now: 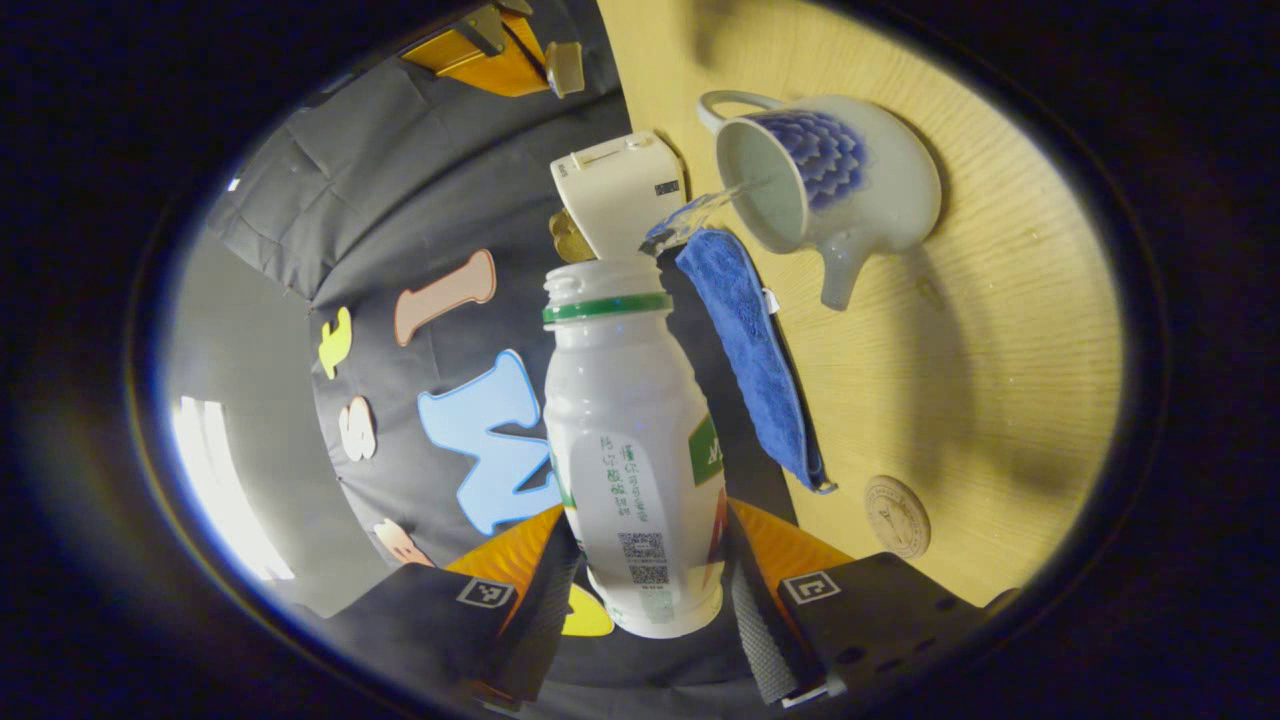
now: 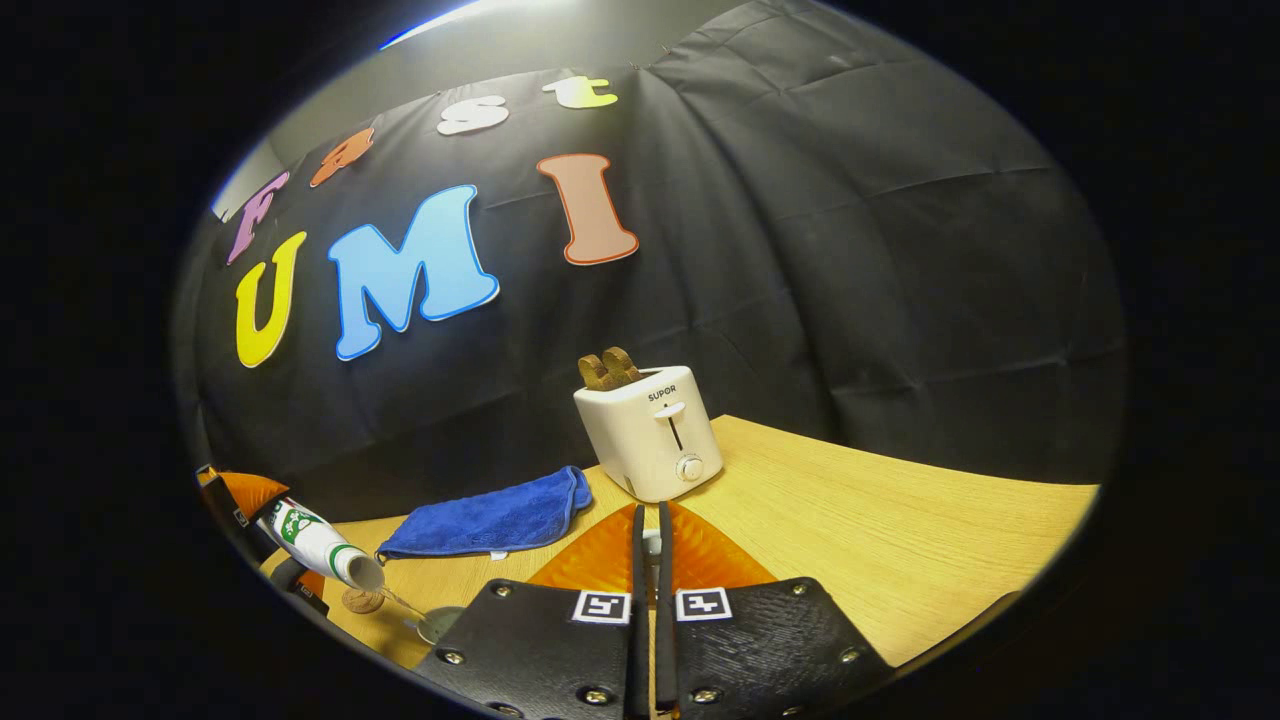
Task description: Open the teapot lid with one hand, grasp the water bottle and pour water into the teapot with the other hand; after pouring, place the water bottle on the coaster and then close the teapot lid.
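**Pour in progress**

Our left gripper (image 1: 650, 590) clamps the water bottle (image 1: 632, 450), tipped, with water streaming into the open teapot (image 1: 850, 190) on the table (image 1: 1000, 350). Our right gripper (image 2: 648, 560) fingers are nearly together; we glimpse something small between them, grip unclear. Coaster (image 1: 897, 516) bare.

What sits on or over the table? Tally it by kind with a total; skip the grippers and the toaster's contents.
teapot: 1
water bottle: 1
toaster: 1
blue cloth: 1
coaster: 1
Total: 5
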The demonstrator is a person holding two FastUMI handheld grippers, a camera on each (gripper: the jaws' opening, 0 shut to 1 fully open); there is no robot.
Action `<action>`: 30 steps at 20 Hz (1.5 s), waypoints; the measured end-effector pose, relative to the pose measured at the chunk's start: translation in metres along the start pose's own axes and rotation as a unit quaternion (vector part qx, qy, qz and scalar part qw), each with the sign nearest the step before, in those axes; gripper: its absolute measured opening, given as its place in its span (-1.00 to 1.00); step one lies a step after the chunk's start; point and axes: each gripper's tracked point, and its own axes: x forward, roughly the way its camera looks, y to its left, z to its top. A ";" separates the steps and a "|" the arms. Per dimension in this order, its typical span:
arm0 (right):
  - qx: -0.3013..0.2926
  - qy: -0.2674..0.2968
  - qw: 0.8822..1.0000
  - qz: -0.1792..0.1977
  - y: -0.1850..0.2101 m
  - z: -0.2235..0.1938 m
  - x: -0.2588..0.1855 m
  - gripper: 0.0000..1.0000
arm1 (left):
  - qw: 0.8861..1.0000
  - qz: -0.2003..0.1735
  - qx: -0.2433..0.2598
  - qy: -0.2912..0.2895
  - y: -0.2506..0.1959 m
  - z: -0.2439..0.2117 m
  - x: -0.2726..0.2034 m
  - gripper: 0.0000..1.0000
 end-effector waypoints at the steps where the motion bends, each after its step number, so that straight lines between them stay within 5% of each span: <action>1: 0.000 0.001 1.000 0.000 0.000 -0.001 0.000 -0.96 | 1.000 0.001 0.003 -0.001 0.000 0.000 0.000 0.75; 27: 0.003 0.002 1.000 0.003 0.001 -0.002 0.001 -0.96 | 0.992 0.027 0.114 -0.047 0.015 0.015 -0.002 0.75; 28: 0.004 0.002 1.000 0.003 0.000 -0.001 0.001 -0.96 | 0.991 0.029 0.119 -0.049 0.017 0.015 0.000 0.64; 30: 0.007 0.003 1.000 0.004 0.000 0.000 0.001 -0.96 | 0.990 0.032 0.126 -0.052 0.024 0.020 0.002 0.75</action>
